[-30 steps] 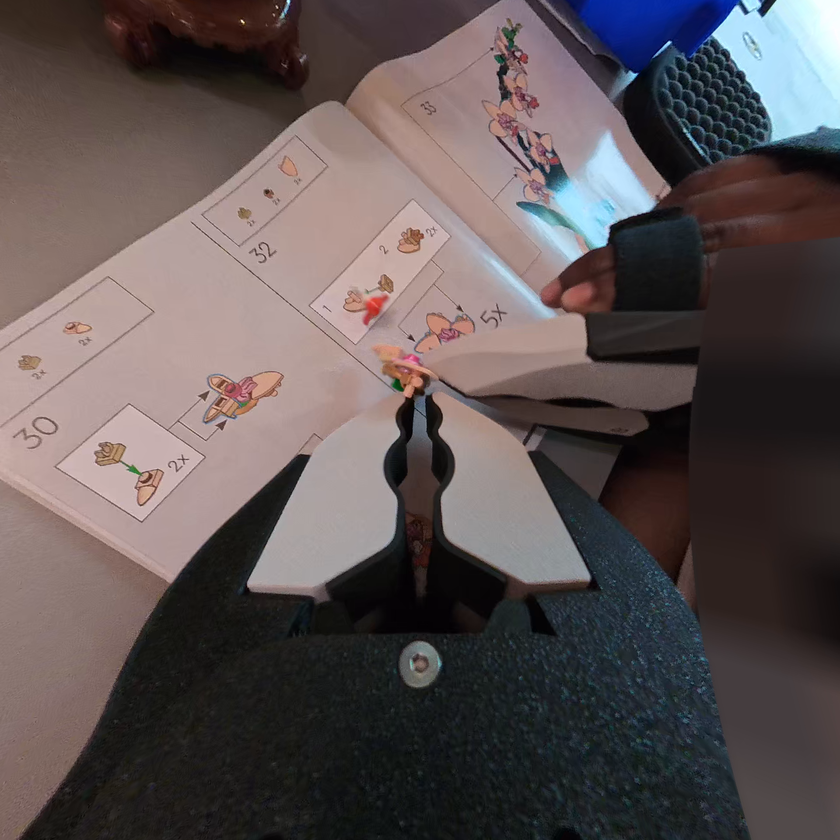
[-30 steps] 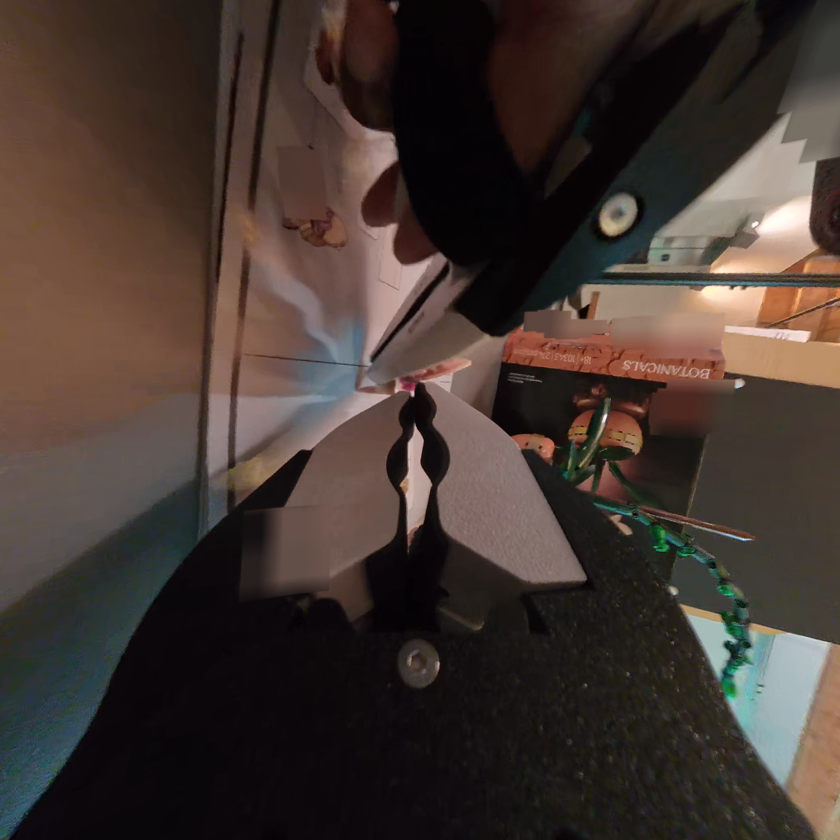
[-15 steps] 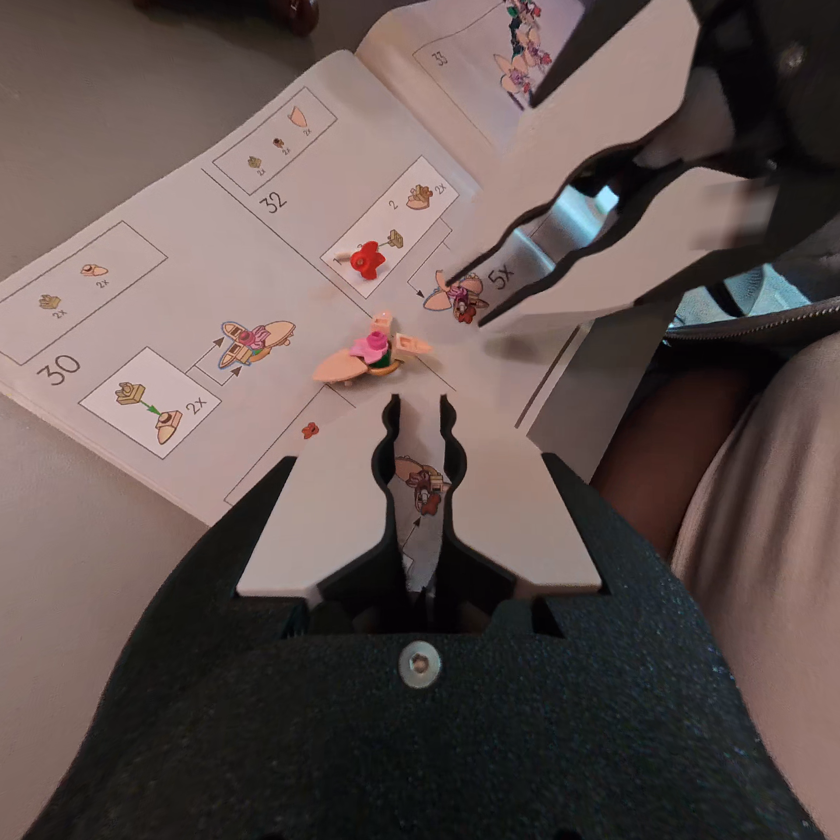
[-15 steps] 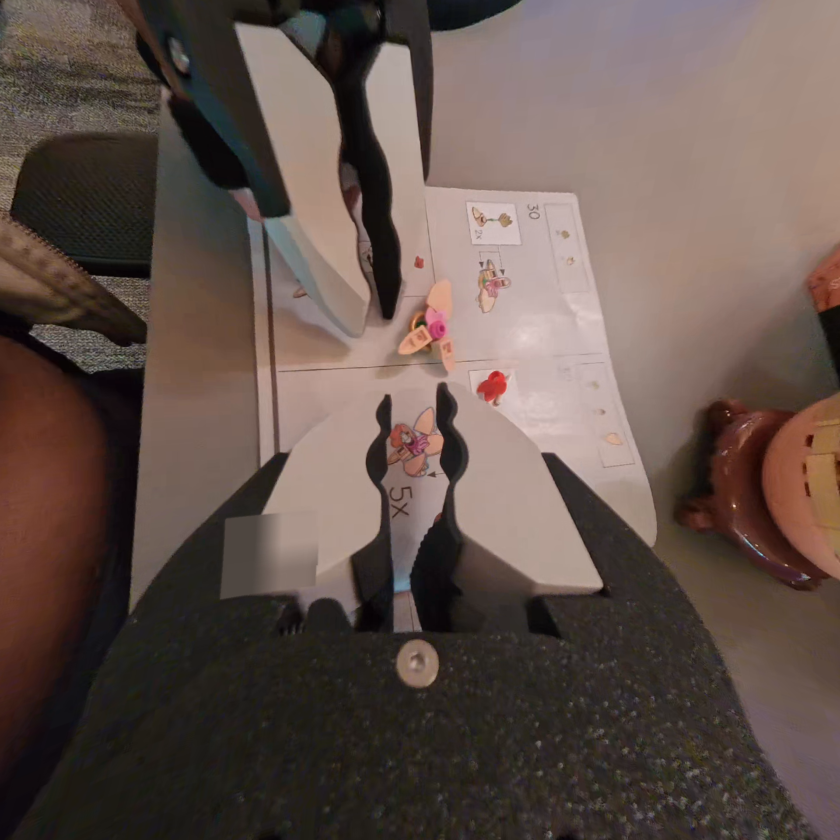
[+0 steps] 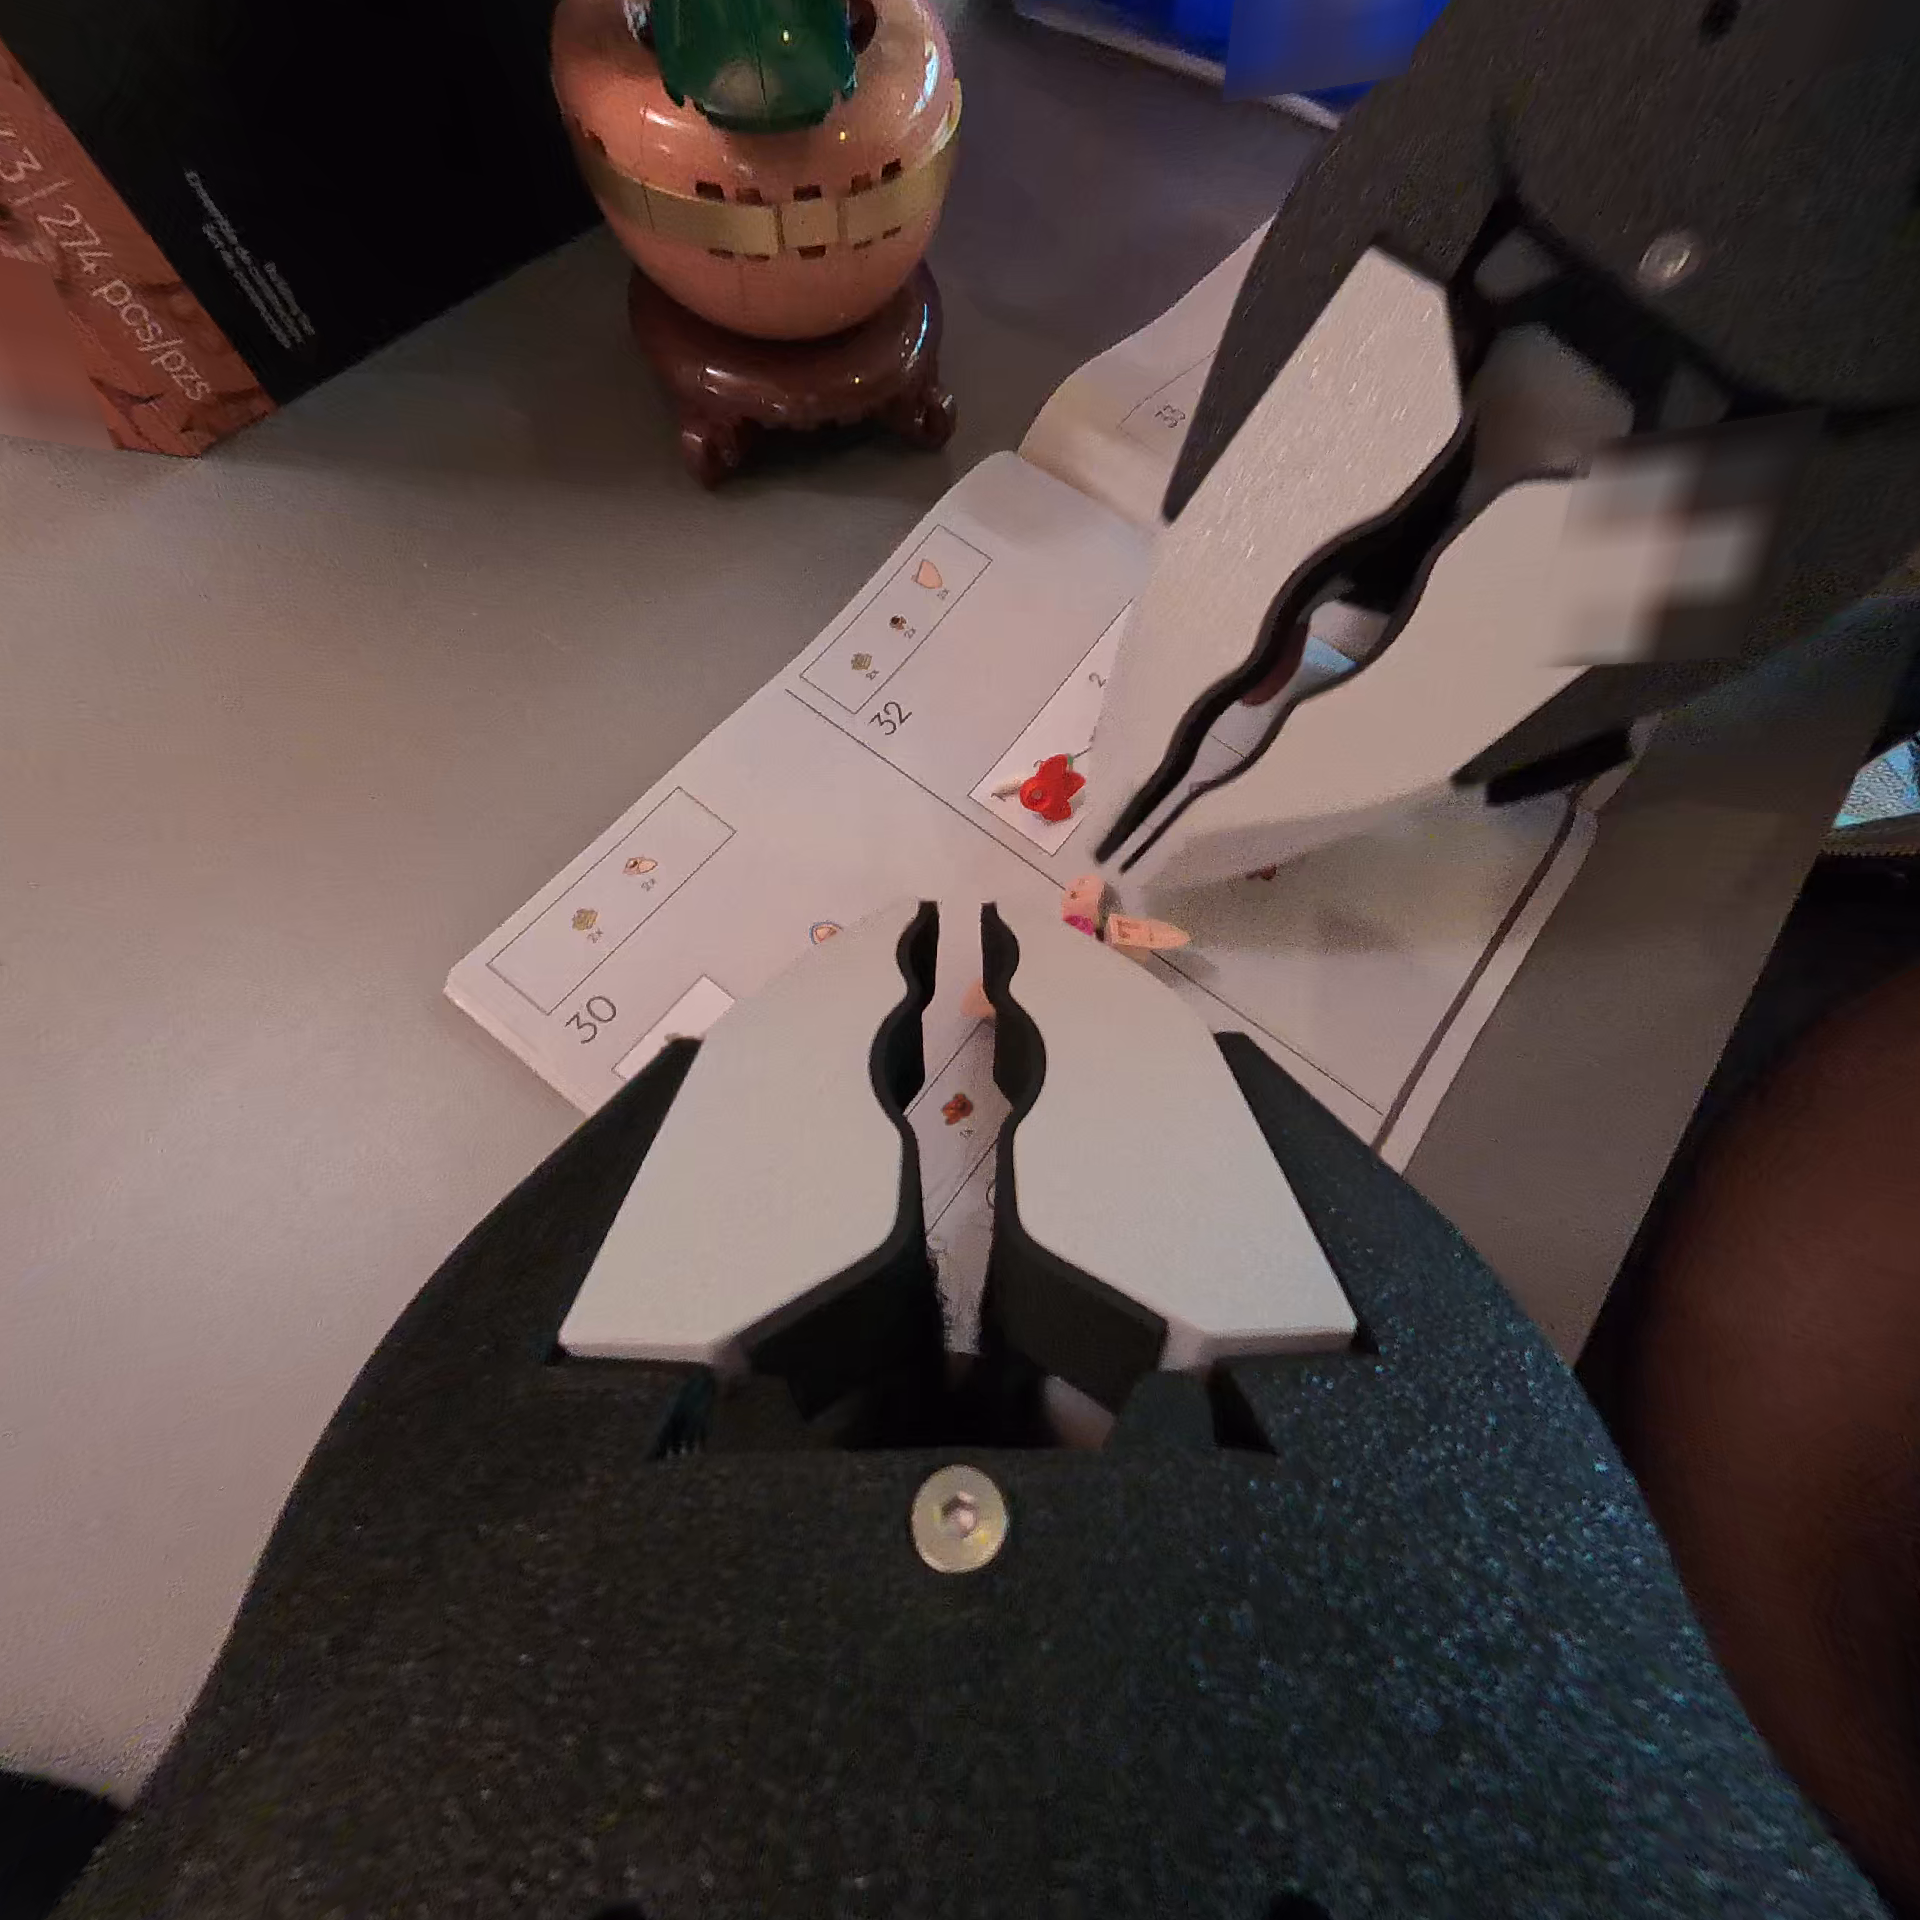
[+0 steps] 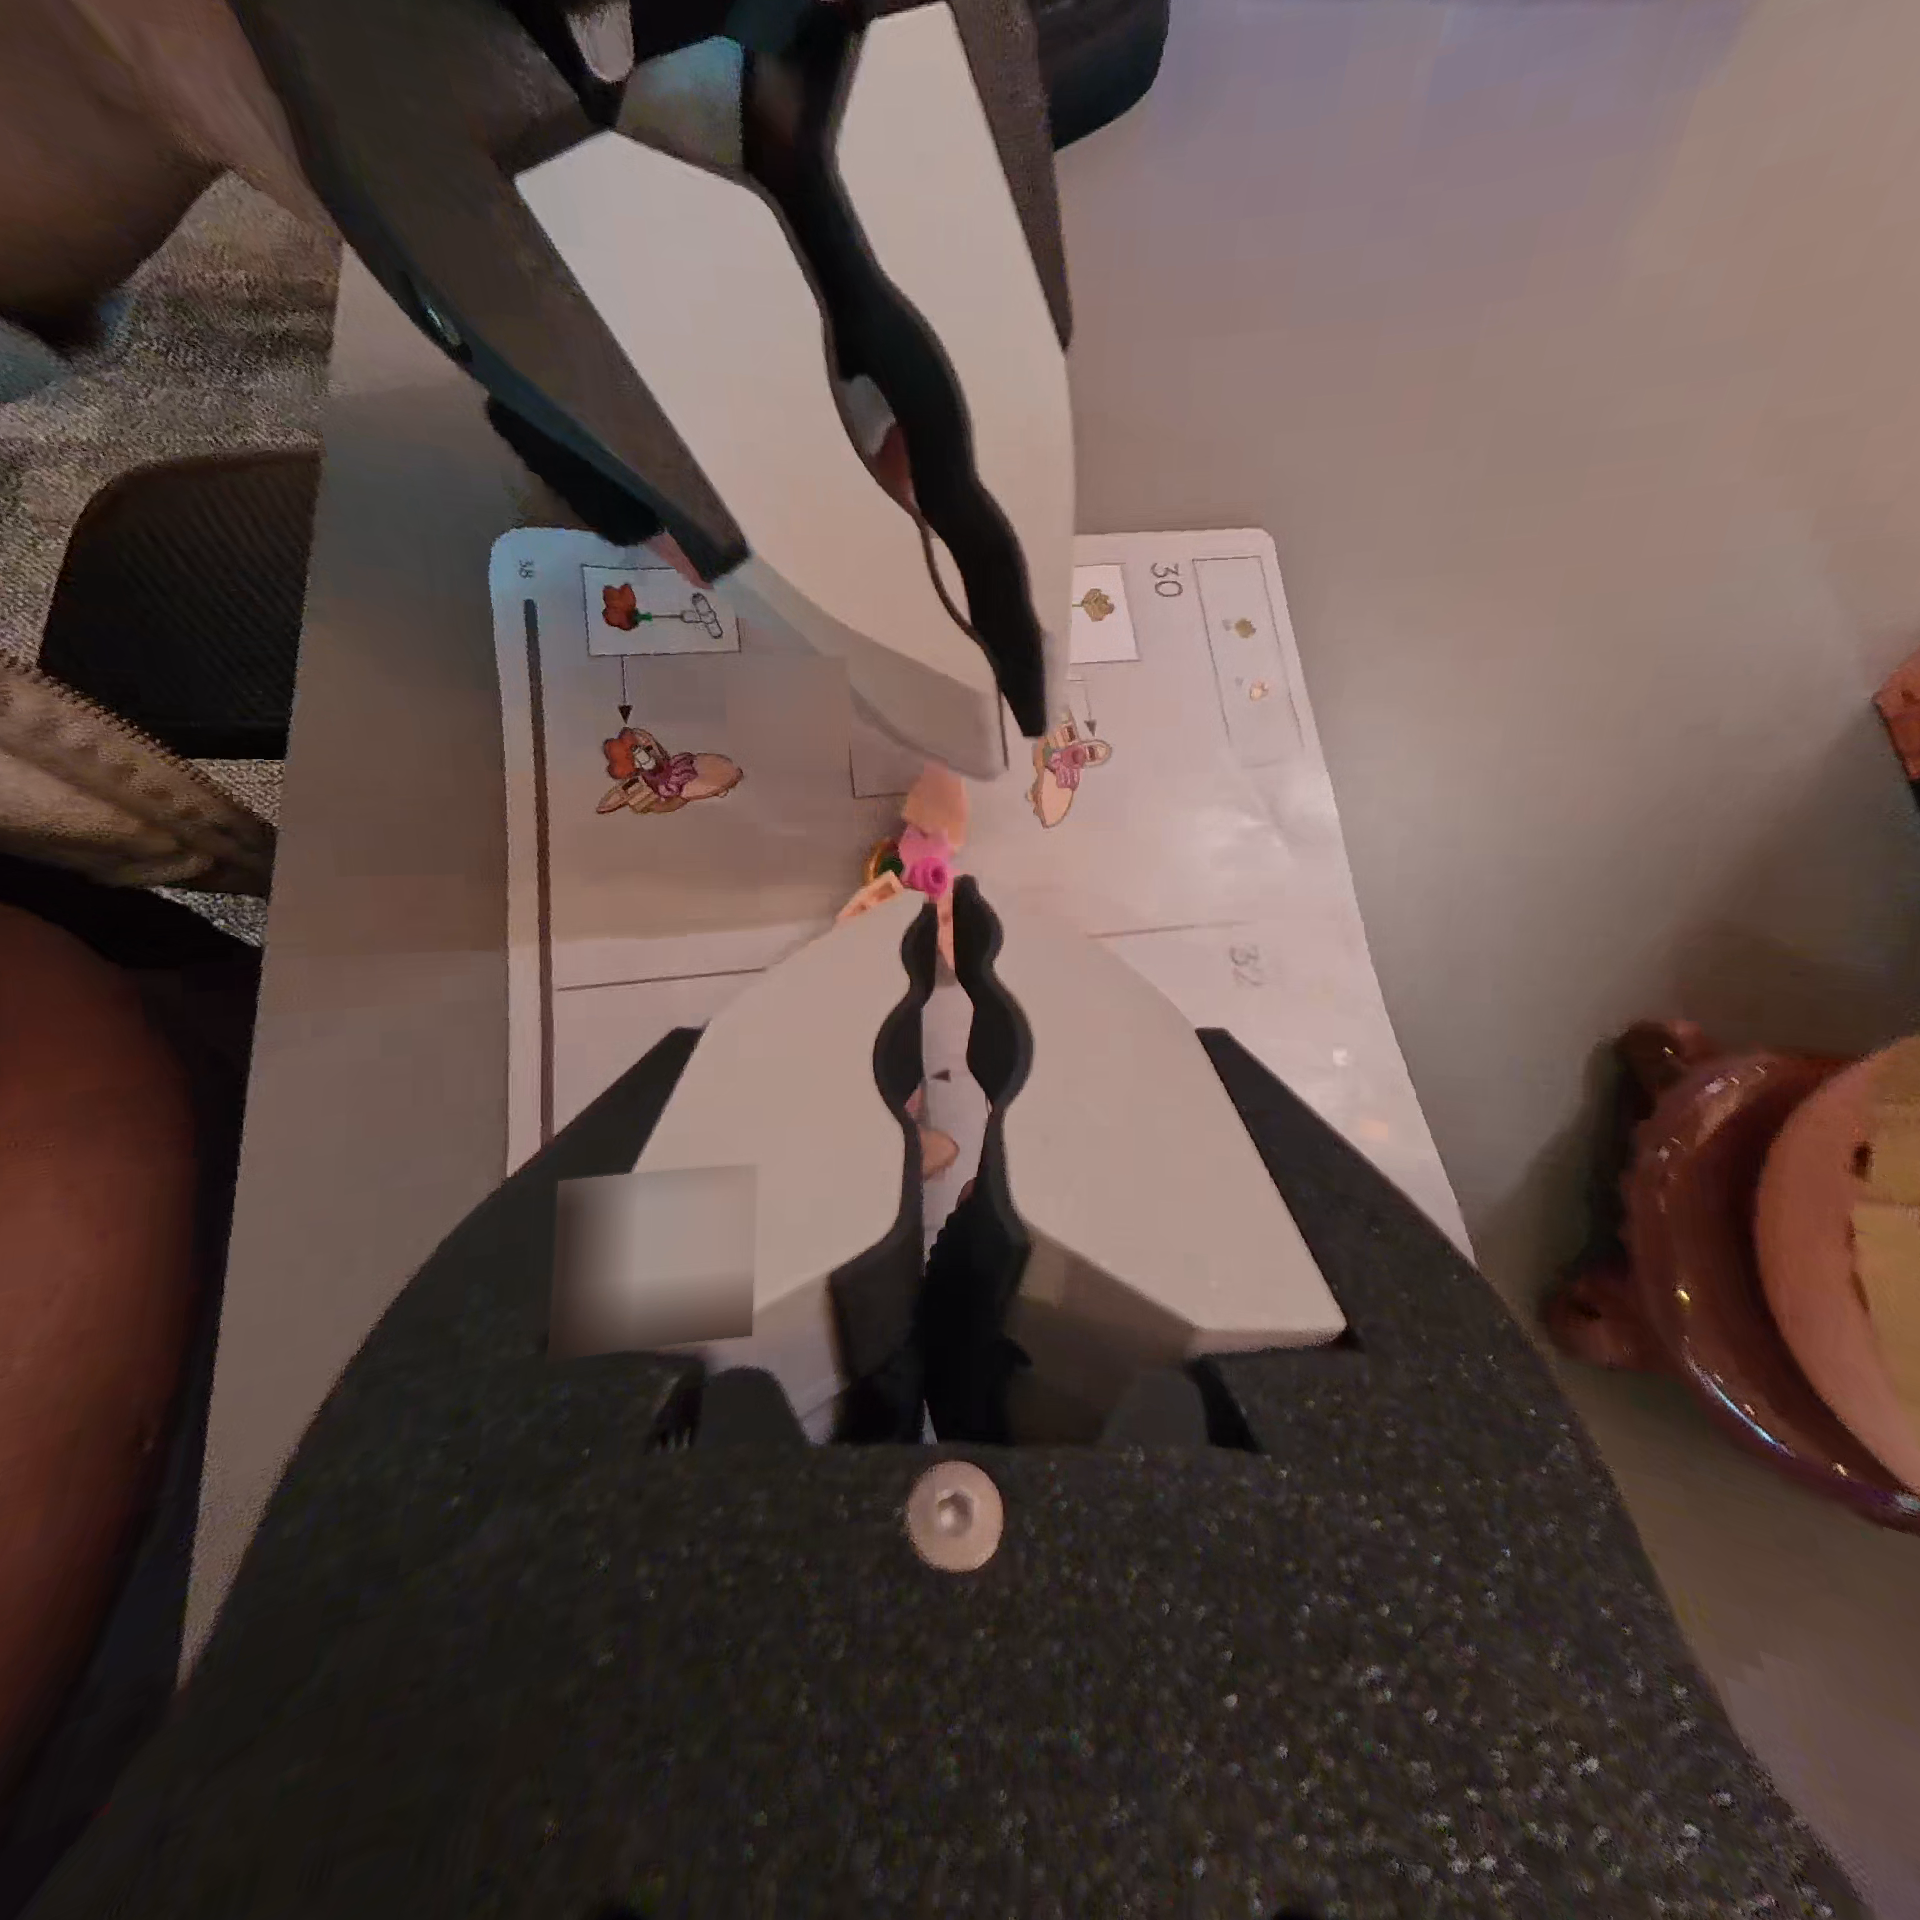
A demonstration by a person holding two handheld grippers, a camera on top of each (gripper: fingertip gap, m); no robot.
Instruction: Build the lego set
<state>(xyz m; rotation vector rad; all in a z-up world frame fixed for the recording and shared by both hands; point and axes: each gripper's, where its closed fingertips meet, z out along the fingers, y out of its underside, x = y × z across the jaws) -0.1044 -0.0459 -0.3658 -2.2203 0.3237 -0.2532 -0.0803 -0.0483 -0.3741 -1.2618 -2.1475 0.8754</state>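
Observation:
A small lego flower (image 6: 925,871) with a pink centre and peach petals lies on the open instruction booklet (image 6: 1195,831). My right gripper (image 6: 943,902) is closed to a narrow slit with one peach petal between its tips. In the left wrist view it comes in from the upper right (image 5: 1119,857), right at the flower (image 5: 1132,933). My left gripper (image 5: 959,914) hovers just left of the flower, jaws a narrow gap apart with nothing between them. It also shows in the right wrist view (image 6: 1013,732). A loose red flower piece (image 5: 1051,787) lies on the booklet (image 5: 748,810).
A pink lego vase on a brown stand (image 5: 748,197) sits behind the booklet, and shows at the right in the right wrist view (image 6: 1808,1278). The set's dark box (image 5: 208,156) stands at the back left. A person's leg (image 5: 1818,1351) is by the table edge.
A second ago both grippers held the flower together. It then dropped onto the booklet with both grippers open. Now the right gripper has closed in on a petal and the left has narrowed.

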